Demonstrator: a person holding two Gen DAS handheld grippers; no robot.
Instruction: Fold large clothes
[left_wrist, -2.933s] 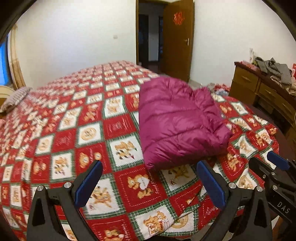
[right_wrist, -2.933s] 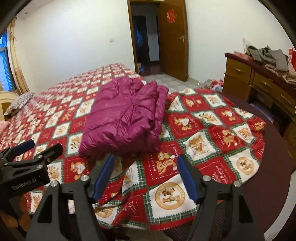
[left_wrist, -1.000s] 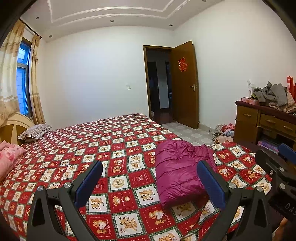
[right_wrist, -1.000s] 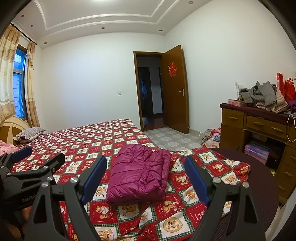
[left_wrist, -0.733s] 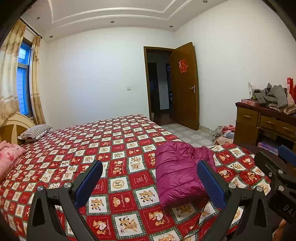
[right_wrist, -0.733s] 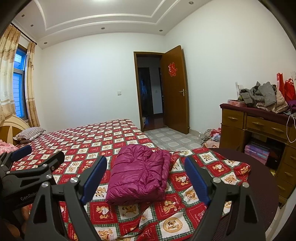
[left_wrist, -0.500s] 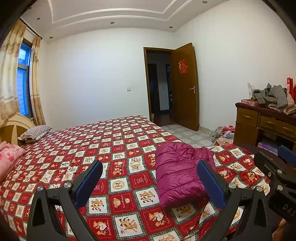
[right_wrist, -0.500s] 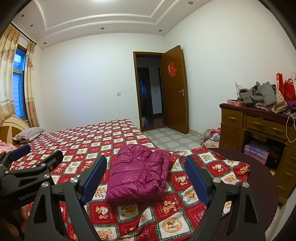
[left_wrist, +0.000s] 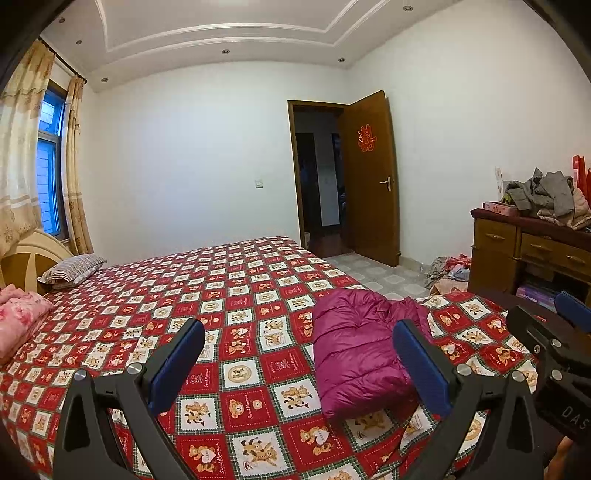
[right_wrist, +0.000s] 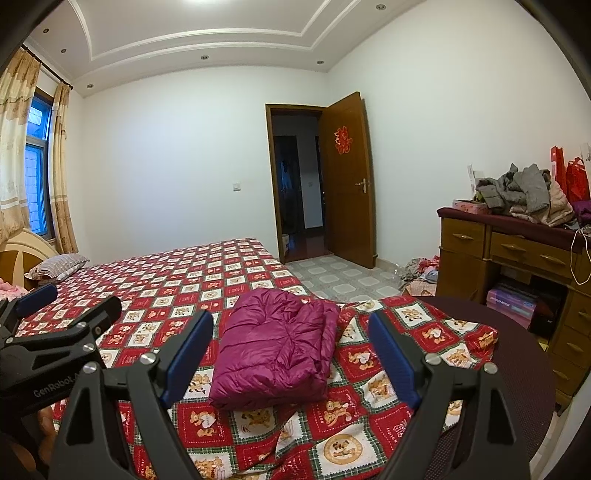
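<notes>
A magenta puffer jacket (left_wrist: 356, 347) lies folded in a compact bundle on the red bear-patterned bedspread (left_wrist: 236, 302), near the bed's foot. It also shows in the right wrist view (right_wrist: 275, 345). My left gripper (left_wrist: 299, 363) is open and empty, held back from the bed with the jacket ahead and to the right. My right gripper (right_wrist: 290, 354) is open and empty, with the jacket straight ahead between its fingers in the picture, well beyond them. Each gripper shows at the edge of the other's view.
A wooden dresser (right_wrist: 517, 254) piled with grey clothes (right_wrist: 517, 194) stands at the right. A dark round table (right_wrist: 517, 369) is by the bed's foot. Pillows (left_wrist: 70, 267) and a pink quilt (left_wrist: 18, 317) lie at the headboard. An open door (right_wrist: 347, 181) is at the back.
Since 2.9 s ago both grippers have pulled back and tilted up from the folded jacket, so it looks smaller and farther. Over the last second almost nothing has moved.
</notes>
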